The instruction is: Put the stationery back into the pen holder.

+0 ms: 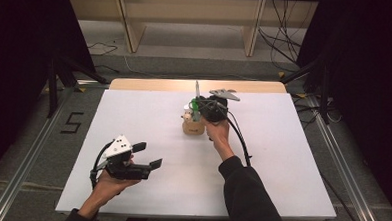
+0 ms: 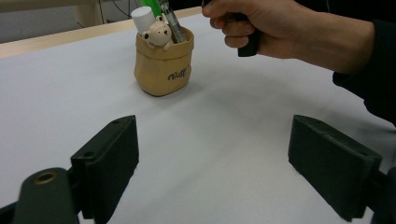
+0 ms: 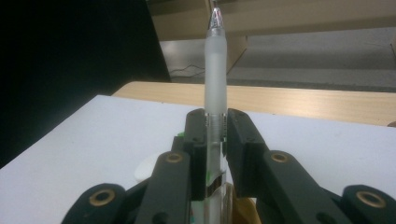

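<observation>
A small tan pouch-shaped pen holder [image 1: 193, 126] [image 2: 163, 60] stands mid-table, with a little bear figure [image 2: 158, 32] on its rim and a white-capped item [image 2: 142, 17] and a green pen inside. My right gripper [image 1: 202, 107] [image 3: 215, 126] is right above it, shut on a translucent pen [image 3: 215, 70] [image 1: 197, 89] that stands upright, tip up, with its lower end at the holder's mouth. My left gripper [image 1: 148, 156] [image 2: 212, 154] rests near the front left of the table, open, nothing between its jaws.
A white sheet [image 1: 148, 118] covers the table; a strip of wooden tabletop [image 1: 150, 83] shows at its far edge. A wooden shelf frame [image 1: 188, 20] and loose cables [image 1: 282, 39] lie on the floor beyond. Dark stands flank both sides.
</observation>
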### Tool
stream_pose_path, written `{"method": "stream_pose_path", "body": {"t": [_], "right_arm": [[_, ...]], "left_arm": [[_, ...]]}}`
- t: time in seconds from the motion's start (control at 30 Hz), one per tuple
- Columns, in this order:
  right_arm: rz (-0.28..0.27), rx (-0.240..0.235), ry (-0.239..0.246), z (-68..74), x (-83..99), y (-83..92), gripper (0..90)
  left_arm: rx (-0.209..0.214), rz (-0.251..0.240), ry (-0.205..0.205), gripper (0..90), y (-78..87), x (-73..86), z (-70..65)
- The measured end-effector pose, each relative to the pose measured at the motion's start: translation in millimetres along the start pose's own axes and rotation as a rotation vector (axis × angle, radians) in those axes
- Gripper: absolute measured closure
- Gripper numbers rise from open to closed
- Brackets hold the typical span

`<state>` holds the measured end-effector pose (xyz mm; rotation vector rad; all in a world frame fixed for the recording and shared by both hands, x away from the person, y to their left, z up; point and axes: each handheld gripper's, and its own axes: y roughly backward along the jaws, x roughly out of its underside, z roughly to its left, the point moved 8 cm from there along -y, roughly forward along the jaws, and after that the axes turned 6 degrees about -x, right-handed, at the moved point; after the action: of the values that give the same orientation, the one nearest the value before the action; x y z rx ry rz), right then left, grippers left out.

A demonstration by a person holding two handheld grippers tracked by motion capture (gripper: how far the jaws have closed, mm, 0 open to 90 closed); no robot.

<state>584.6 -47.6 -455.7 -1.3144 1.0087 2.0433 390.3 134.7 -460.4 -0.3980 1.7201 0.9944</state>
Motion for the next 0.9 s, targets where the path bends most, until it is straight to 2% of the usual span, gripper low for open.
{"method": "stream_pose_path", "body": {"t": [0.37, 0.53, 0.9], "right_arm": [[-0.015, -0.014, -0.003, -0.1, 5.1, 5.7, 78.9], [-0.015, -0.022, 0.035, 3.1, 4.4, 9.3, 79.0], [-0.029, -0.014, 0.026, 1.9, 3.7, 6.4, 79.1]], "left_arm": [[0.000, 0.002, -0.005, 15.6, -0.1, 0.2, -0.2], [0.000, 0.003, -0.006, 15.6, -0.1, 0.3, -0.3], [0.000, 0.001, -0.004, 15.6, 0.2, 0.0, -0.4]]}}
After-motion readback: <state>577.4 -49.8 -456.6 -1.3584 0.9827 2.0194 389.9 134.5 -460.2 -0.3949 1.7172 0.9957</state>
